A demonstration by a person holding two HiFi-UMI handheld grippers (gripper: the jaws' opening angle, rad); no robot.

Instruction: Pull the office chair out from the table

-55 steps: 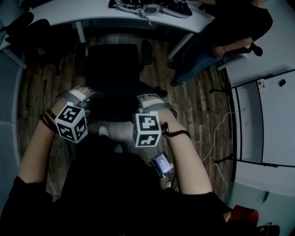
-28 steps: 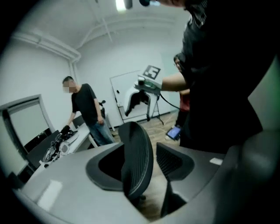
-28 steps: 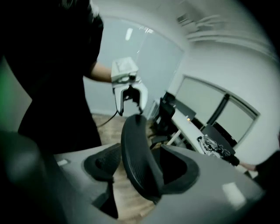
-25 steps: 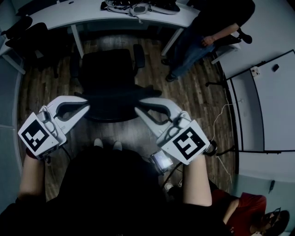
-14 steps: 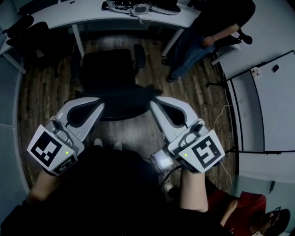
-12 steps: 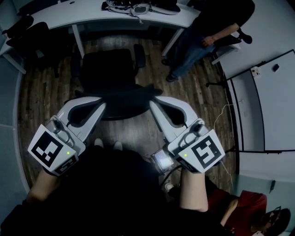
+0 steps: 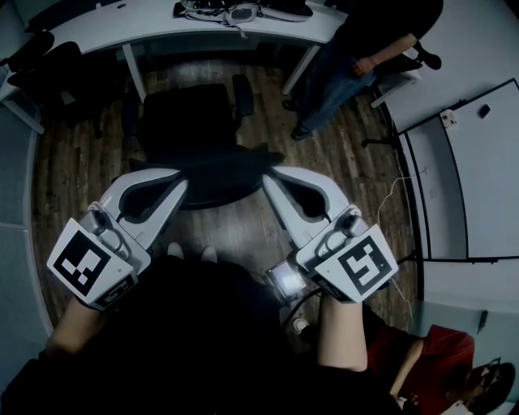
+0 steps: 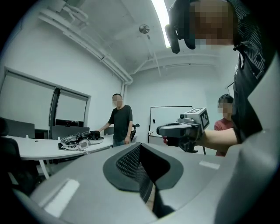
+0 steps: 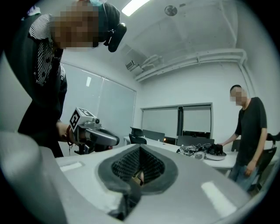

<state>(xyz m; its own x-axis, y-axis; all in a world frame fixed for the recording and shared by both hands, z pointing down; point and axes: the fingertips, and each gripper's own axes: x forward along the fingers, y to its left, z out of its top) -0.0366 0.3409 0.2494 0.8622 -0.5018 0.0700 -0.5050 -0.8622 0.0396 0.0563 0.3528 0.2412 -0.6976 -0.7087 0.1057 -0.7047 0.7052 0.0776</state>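
The black office chair [image 7: 191, 118] stands on the wood floor in front of the white desk [image 7: 97, 32], its seat out from under the desk edge and its curved backrest [image 7: 223, 168] nearest me. My left gripper [image 7: 178, 181] and right gripper [image 7: 271, 180] are both shut and hold nothing. In the head view their tips sit at the two ends of the backrest; I cannot tell if they touch it. The chair shows in neither gripper view. The left gripper view shows the right gripper [image 8: 180, 130], and the right gripper view shows the left gripper [image 9: 92, 133].
A person in dark clothes [image 7: 365, 49] stands at the desk's right end beside a cable pile [image 7: 243, 11]. Another black chair [image 7: 57, 65] is at the far left. A white table [image 7: 478, 178] lies to the right, a seated person in red [image 7: 438, 365] at lower right.
Both grippers have come off the chair's backrest, drawn back toward my body and rolled, their cubes lower in the picture. The right jaws have shut. The chair has stayed in place.
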